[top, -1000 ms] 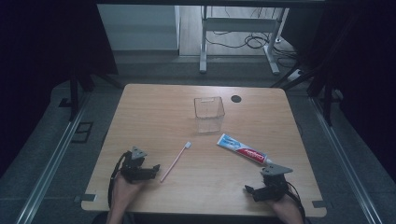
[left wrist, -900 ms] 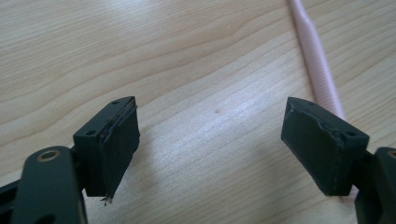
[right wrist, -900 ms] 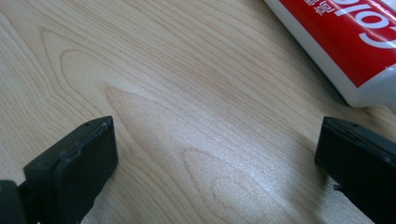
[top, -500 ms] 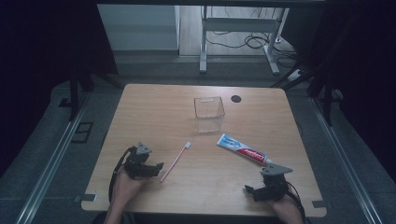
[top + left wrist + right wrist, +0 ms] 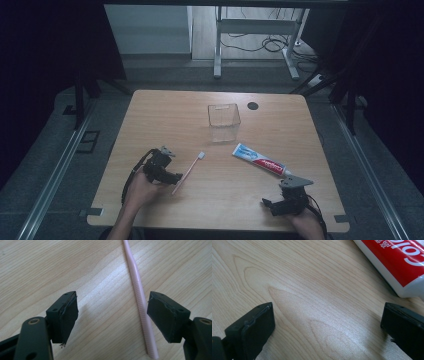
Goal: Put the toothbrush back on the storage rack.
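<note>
A pink toothbrush (image 5: 189,171) lies on the wooden table (image 5: 165,115), head toward the far side. My left gripper (image 5: 174,176) is at its handle end. In the left gripper view the ribbed handle (image 5: 140,297) lies between the jaws of that gripper (image 5: 113,302), close to the right one and touching neither. Those jaws have just been closing a little and still stand open. A red, white and blue toothpaste tube (image 5: 260,160) lies right of centre. My right gripper (image 5: 268,203) rests open near the front edge, with the tube's end (image 5: 392,260) just beyond its right jaw.
A clear square container (image 5: 224,122) stands upright behind the toothbrush, toward the table's far side. A round black cable hole (image 5: 253,106) sits right of it. Metal rails run along the floor on both sides of the table.
My left gripper has moved right, up to the toothbrush's handle end, and its jaws have narrowed slightly. The right gripper, toothpaste and container have stayed put.
</note>
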Action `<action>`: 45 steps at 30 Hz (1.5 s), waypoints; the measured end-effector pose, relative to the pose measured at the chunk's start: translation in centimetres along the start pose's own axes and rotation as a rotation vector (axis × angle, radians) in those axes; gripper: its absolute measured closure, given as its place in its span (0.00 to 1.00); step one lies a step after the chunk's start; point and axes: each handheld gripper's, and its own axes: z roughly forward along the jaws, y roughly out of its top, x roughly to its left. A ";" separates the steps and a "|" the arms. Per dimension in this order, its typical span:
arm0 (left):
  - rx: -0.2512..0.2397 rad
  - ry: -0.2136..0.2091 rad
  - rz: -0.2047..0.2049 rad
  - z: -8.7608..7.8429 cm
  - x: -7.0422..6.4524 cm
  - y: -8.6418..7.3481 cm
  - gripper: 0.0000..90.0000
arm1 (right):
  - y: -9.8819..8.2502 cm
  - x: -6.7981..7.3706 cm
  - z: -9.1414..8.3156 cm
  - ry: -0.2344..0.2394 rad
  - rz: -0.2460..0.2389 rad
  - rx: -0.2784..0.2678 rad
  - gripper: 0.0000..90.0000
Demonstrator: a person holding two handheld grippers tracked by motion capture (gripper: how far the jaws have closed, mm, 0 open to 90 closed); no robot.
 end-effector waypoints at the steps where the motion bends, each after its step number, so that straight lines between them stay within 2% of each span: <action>1: 0.010 -0.009 0.001 0.0 0.0 0.3 0.29 | 0.0 0.0 0.0 0.000 0.000 0.000 0.00; 3: 0.021 -0.011 0.002 0.1 -0.1 0.5 0.30 | 0.0 0.0 0.0 0.000 0.000 0.000 0.00; 5: 0.063 -0.015 0.019 0.2 -0.1 1.4 0.31 | 0.0 0.0 0.0 0.000 -0.003 -0.001 0.00; 9: 0.114 -0.032 0.030 0.5 -0.2 2.5 0.35 | 0.0 0.0 0.0 0.000 -0.002 0.001 0.00; 10: 0.114 -0.032 0.030 0.5 -0.2 2.5 0.35 | 0.0 0.0 0.0 0.000 -0.002 0.001 0.00; 11: 0.140 -0.033 0.036 0.7 -0.2 3.0 0.36 | 0.0 0.0 0.0 0.000 -0.002 0.000 0.00; 14: 0.177 -0.044 0.037 1.0 -0.3 3.8 0.38 | 0.0 0.0 0.0 0.000 -0.002 0.001 0.00; 15: 0.177 -0.044 0.037 1.0 -0.3 3.8 0.39 | 0.0 0.0 0.0 0.000 -0.002 0.001 0.00; 17: 0.227 -0.049 0.045 1.3 -0.4 4.5 0.41 | 0.0 0.0 0.0 0.000 -0.002 0.001 0.00; 18: 0.227 -0.049 0.045 1.3 -0.4 4.5 0.41 | 0.0 0.0 0.0 0.000 -0.002 0.001 0.00; 21: 0.274 -0.050 0.054 1.7 -0.6 5.5 0.45 | 0.0 0.0 0.0 0.000 -0.001 0.001 0.00; 27: 0.315 -0.042 0.058 2.2 -1.0 6.5 0.48 | 0.0 0.0 0.0 0.000 -0.001 0.001 0.00; 36: 0.383 -0.043 0.040 3.3 -1.4 7.7 0.62 | 0.0 0.0 0.0 0.000 -0.003 0.000 0.00; 45: 0.423 -0.043 0.027 4.2 -2.0 8.4 0.70 | 0.0 0.0 0.0 0.000 -0.001 0.001 0.00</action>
